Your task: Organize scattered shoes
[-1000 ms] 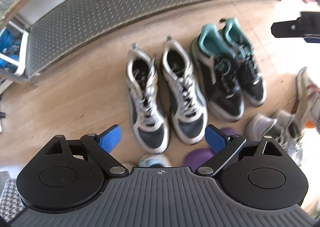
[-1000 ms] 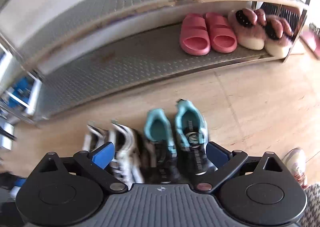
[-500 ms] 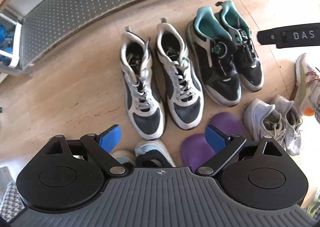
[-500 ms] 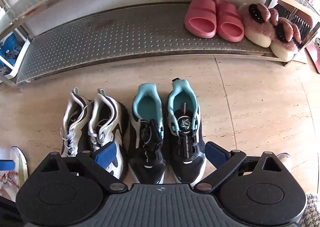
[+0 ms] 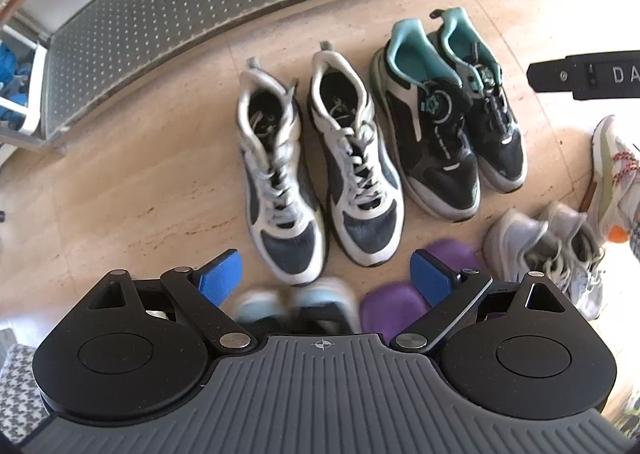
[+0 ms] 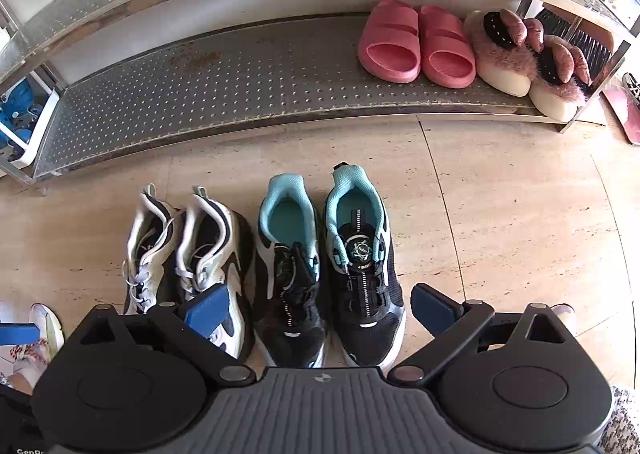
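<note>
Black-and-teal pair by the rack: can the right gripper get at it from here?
Probably yes. The right gripper is open right above the black-and-teal pair, nothing in between; the white sneakers crowd its left side.

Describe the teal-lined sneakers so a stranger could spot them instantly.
Find the metal shoe rack; on the floor before it stand two pairs side by side. The teal-lined sneakers are the right-hand pair, black with dial closures, unlike the white laced sneakers beside them.

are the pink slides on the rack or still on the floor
On the rack. The pink slides sit side by side on the lower shelf, next to the fluffy slippers.
</note>
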Action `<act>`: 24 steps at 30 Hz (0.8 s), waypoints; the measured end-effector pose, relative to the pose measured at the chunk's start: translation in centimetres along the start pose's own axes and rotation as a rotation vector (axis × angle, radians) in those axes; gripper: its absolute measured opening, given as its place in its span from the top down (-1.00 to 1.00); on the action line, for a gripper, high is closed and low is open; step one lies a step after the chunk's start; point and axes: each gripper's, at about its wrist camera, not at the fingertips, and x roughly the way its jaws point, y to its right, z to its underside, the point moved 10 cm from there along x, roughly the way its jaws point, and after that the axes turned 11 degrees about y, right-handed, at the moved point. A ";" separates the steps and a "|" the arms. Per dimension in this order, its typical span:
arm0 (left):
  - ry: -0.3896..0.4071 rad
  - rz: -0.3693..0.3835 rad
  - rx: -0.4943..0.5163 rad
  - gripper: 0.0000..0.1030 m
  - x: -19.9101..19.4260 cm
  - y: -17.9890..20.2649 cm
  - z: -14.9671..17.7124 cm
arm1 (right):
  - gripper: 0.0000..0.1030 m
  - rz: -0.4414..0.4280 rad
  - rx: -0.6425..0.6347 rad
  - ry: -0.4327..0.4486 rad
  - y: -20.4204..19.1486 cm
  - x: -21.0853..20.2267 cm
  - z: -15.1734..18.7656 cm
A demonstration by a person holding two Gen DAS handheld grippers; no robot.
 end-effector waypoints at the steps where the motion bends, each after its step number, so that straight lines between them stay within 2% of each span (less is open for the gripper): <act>1: 0.002 -0.003 -0.001 -0.83 0.1 -0.1 0.0 | -0.89 0.002 -0.003 0.002 -0.1 0.0 0.0; 7: -0.018 -0.024 0.002 -0.83 0.2 -0.6 0.2 | -0.89 0.012 0.000 0.001 -0.5 0.5 0.0; 13: 0.008 -0.006 0.025 -0.83 -0.5 0.8 -0.4 | -0.89 0.003 0.002 -0.001 -0.6 0.3 0.0; 17: -0.026 0.016 0.048 -0.83 -0.1 2.1 0.1 | -0.90 -0.004 0.013 -0.004 -0.3 0.0 0.0; 24: -0.022 0.039 0.085 -0.83 0.1 4.2 -2.1 | -0.90 0.001 0.092 -0.038 1.7 -0.1 0.0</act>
